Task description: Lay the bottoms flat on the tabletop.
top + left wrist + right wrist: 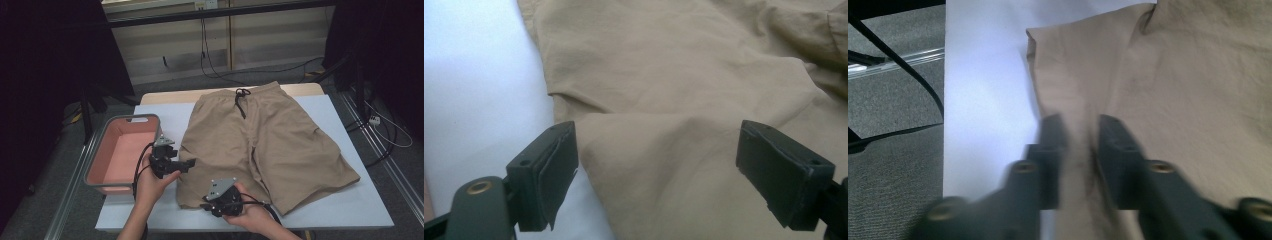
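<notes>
A white rectangular tabletop (350, 200) carries everything. Spread flat across most of it lies a pair of tan cotton shorts with a dark drawstring (260, 140), waistband at the far edge, both leg hems toward the person. Just off the shorts' left side sits a grey-rimmed rectangular plastic bin with a salmon-pink inside (107, 135), resting on the table's left edge.

At the left side seam of the shorts the left gripper (187, 164) points at the cloth; in its own view its black jaws stand wide, with a raised fold of the tan fabric (664, 165) between them and neither pad pressing on it. At the near hem of the shorts' left leg the right gripper (212, 205) sits in the person's hand; its jaws are drawn narrow and pinch a ridge of the hem cloth (1078, 145) between the pads.
</notes>
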